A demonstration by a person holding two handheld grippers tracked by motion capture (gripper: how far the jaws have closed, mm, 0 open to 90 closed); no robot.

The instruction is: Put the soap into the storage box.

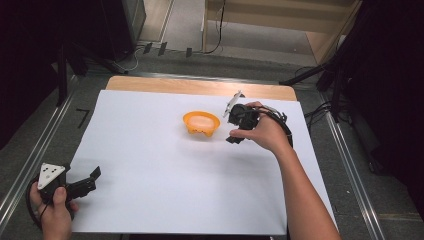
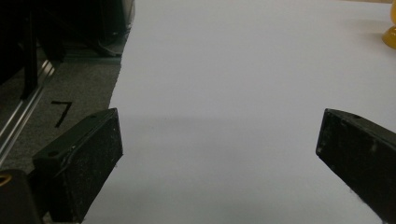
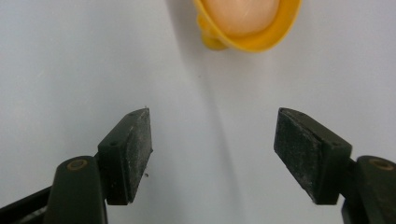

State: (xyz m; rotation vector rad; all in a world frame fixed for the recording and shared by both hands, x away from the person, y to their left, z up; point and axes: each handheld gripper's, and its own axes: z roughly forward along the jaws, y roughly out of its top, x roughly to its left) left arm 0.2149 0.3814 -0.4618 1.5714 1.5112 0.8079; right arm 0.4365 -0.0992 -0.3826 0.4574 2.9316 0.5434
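An orange bowl (image 1: 201, 123) with a pale inside stands on the white sheet (image 1: 165, 175) a little right of the middle. Just to its right a hand holds my right gripper (image 1: 234, 137) pointing down at the sheet. In the right gripper view the jaws stand open over bare white paper (image 3: 56, 70), with the orange bowl (image 3: 247, 28) beyond their tips and nothing between them. At the sheet's near left corner my left gripper (image 1: 92, 180) lies low in the other hand, jaws open. The left gripper view has the bowl's edge (image 2: 390, 35) at the far right.
The white sheet covers a wooden table (image 1: 200, 86) whose bare strip runs along the far edge. Metal rails (image 1: 30, 165) flank the table on both sides. Dark stands and cables (image 1: 325, 107) sit at the far right and far left.
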